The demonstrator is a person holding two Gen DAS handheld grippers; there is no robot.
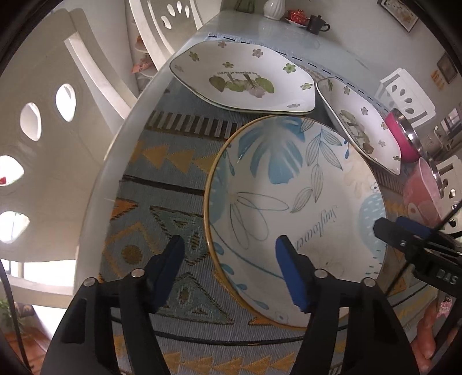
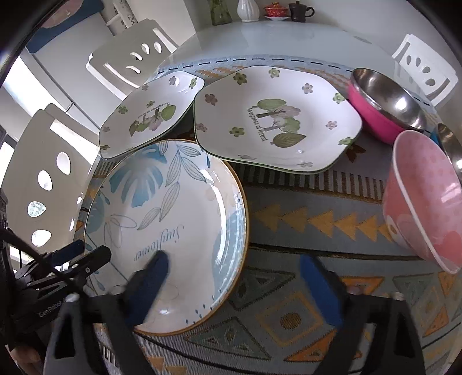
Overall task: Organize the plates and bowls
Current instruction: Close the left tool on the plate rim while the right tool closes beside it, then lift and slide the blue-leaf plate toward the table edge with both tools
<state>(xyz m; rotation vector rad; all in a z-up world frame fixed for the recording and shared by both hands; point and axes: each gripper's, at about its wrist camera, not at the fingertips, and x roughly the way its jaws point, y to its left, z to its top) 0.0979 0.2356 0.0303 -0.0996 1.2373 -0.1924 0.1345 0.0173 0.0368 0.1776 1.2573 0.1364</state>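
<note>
Right wrist view, taking the round blue-leaf plate (image 2: 167, 230) as landmark: at its left edge the left gripper (image 1: 229, 271) straddles the rim, jaws apart, probably lining up a lift. Behind it overlap two hexagonal floral plates (image 2: 274, 121). Over its right rim hovers the right gripper (image 2: 234, 277), also spread. Further right stand a pink bowl (image 2: 421, 202) and steel-lined bowl (image 2: 387, 106), likely awaiting nesting.

White vase (image 2: 247, 10) and dark mug (image 2: 299, 11) on patterned mat (image 2: 317, 219).

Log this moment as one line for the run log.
left gripper: open, straddling round Sunflower plate rim | right gripper: open, straddling opposite rim | plate: flat on mat
</note>
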